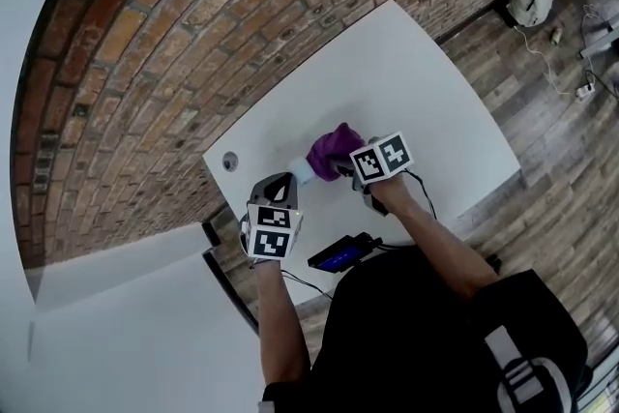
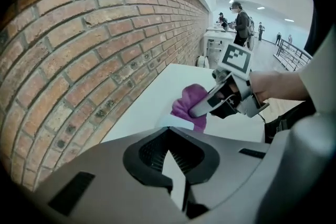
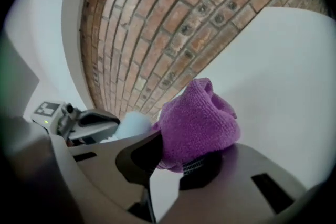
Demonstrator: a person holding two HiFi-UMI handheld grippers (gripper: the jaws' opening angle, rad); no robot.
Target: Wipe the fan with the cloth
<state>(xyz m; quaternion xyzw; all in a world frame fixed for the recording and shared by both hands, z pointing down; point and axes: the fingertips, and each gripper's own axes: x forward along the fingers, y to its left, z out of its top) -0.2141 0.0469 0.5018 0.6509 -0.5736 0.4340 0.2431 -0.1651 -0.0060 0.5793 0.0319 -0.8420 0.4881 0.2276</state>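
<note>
A small pale blue-white fan (image 1: pixel 302 172) sits over the white table (image 1: pixel 426 82), at the tip of my left gripper (image 1: pixel 285 181). That gripper's jaws are shut, with a thin pale part of the fan (image 2: pixel 176 122) pinched between them. My right gripper (image 1: pixel 353 171) is shut on a bunched purple cloth (image 1: pixel 332 150), which presses against the fan's right side. In the right gripper view the cloth (image 3: pixel 199 123) bulges out of the jaws beside the fan (image 3: pixel 134 124). Most of the fan is hidden by the cloth and the grippers.
A brick wall (image 1: pixel 193 24) runs along the table's far edge. A round cable hole (image 1: pixel 230 161) lies left of the fan. A black device with a blue screen (image 1: pixel 340 253) and cables lies at the near edge. People (image 2: pixel 241 21) stand far off.
</note>
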